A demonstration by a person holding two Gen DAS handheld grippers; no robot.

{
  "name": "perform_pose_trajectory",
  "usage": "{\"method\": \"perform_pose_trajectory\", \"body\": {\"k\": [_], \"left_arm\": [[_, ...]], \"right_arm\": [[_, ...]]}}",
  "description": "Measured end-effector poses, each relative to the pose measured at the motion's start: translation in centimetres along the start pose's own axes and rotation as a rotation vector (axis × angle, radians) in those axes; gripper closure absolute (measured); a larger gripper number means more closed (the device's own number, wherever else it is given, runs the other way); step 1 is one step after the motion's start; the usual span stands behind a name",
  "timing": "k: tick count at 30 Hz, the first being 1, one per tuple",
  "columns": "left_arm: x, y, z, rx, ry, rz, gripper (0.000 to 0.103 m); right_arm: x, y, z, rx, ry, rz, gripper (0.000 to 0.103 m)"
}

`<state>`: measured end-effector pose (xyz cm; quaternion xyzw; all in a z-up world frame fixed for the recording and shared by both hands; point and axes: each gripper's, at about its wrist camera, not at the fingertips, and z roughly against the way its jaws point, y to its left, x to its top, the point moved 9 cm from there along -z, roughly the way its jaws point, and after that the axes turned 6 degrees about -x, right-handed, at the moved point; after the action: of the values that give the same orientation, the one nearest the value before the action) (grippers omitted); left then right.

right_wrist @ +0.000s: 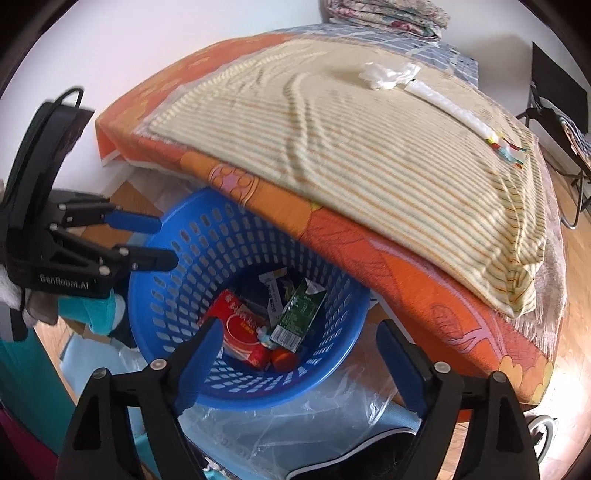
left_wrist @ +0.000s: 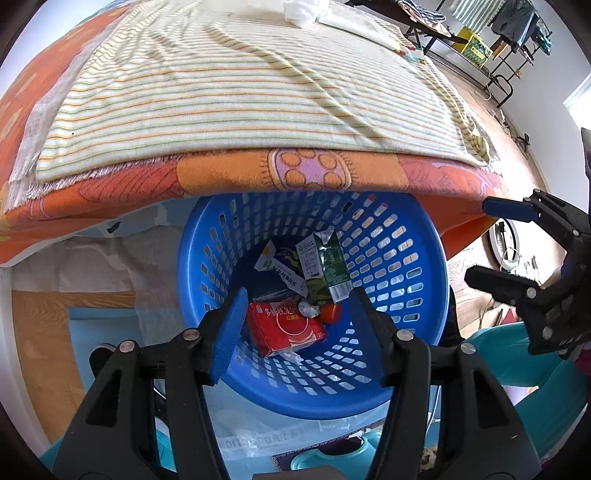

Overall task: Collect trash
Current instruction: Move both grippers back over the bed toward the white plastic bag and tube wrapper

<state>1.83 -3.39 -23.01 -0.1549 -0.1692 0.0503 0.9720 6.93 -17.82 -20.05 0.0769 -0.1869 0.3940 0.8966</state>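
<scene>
A blue perforated basket point(left_wrist: 413, 236) stands on the floor, partly under the bed's edge; it also shows in the right wrist view point(right_wrist: 177, 266). Inside lie a red carton point(left_wrist: 288, 325), a green carton point(left_wrist: 328, 266), a white-and-blue carton point(left_wrist: 280, 266) and a small red cap point(left_wrist: 330, 314). My left gripper point(left_wrist: 295, 332) is open and empty above the basket. My right gripper point(right_wrist: 306, 362) is open and empty above the basket's near rim. Crumpled white tissue point(right_wrist: 388, 74) and a long white wrapper point(right_wrist: 454, 107) lie on the striped blanket point(right_wrist: 369, 147).
The bed with an orange patterned cover point(left_wrist: 221, 173) overhangs the basket. Clear plastic sheeting point(right_wrist: 295, 424) lies on the floor by the basket. Folded bedding point(right_wrist: 388, 14) is at the bed's far end. Racks and a yellow crate point(left_wrist: 472, 44) stand beyond the bed.
</scene>
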Motion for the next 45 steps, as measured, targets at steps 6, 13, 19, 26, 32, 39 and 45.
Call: {"method": "perform_pose_trajectory", "body": {"k": [6,13,19,26,32,39,45], "left_arm": [[0.9,-0.6,0.6,-0.007,-0.018,-0.011,0.044],[3.0,-1.4,1.4,-0.016,-0.046,-0.025,0.044],[5.8,-1.9,2.3,-0.021,-0.082,-0.026,0.044],[10.0,-2.1,3.1,-0.024,-0.126,-0.020,0.044],[14.7,-2.3,3.0,-0.005,-0.174,-0.045,0.044],[20.3,-2.3,0.8,-0.013,-0.194,-0.036,0.044],[24.1,-2.1,-1.6,-0.006,-0.196,-0.021,0.044]], "right_arm": [[1.5,-1.4,1.3,0.001,-0.046,-0.060,0.012],[3.4,-3.7,2.4,0.013,-0.093,-0.131,0.010],[5.5,-5.7,3.5,0.014,-0.135,-0.168,0.010],[8.1,-9.1,4.1,0.021,-0.177,-0.239,0.009],[11.2,-12.6,4.1,0.030,-0.212,-0.301,0.010],[15.9,-17.9,2.8,-0.014,-0.245,-0.340,0.010],[19.1,-21.3,0.5,-0.010,-0.232,-0.365,0.015]]}}
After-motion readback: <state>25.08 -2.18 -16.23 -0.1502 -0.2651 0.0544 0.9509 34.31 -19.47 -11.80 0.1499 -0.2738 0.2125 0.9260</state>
